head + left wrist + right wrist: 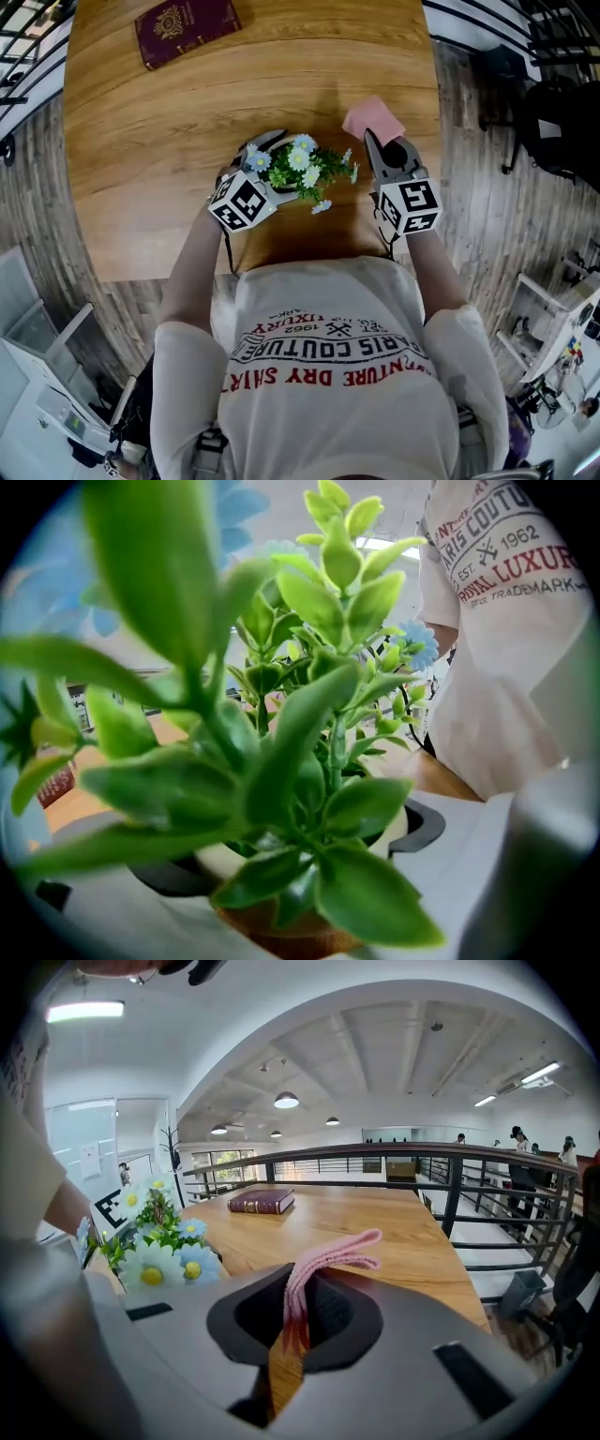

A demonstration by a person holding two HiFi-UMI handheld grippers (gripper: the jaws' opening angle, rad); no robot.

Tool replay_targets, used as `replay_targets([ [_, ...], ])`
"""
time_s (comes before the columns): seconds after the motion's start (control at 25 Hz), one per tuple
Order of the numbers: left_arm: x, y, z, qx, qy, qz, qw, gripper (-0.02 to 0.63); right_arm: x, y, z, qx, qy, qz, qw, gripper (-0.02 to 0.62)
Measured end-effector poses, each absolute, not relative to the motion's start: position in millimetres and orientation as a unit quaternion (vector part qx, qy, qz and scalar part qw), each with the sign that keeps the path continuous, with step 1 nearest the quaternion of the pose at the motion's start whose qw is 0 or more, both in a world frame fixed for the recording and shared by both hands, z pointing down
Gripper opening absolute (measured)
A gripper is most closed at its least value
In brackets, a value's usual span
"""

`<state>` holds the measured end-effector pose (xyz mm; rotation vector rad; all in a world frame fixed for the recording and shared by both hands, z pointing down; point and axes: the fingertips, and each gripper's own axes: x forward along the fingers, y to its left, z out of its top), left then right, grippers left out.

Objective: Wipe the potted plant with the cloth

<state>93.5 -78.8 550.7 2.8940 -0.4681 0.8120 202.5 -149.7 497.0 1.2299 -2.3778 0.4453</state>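
Note:
A small potted plant (pixel 305 169) with green leaves and blue-white daisies stands near the front edge of the wooden table (pixel 141 141). My left gripper (pixel 265 155) is shut on the plant's pot (pixel 281 937), with a jaw on each side; foliage fills the left gripper view. Just right of the plant, my right gripper (pixel 384 150) is shut on a folded pink cloth (pixel 373 120). That cloth (pixel 314 1274) sticks up from between the jaws. The daisies (pixel 155 1255) show at the left of the right gripper view, apart from the cloth.
A maroon book (pixel 186 28) lies at the far left of the table; the right gripper view shows the same book (pixel 261 1201). A black railing (pixel 450 1180) runs beyond the table's right side. The person's torso is close against the near edge.

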Motion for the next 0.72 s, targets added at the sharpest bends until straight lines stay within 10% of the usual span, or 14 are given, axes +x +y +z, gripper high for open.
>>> replay_targets([
  [0.72,55.2,-84.2,491.4,0.935,-0.3,0.178,0.058,0.535,186.5,-138.9,459.5,0.443,-0.868,0.123,0.186,0.037],
])
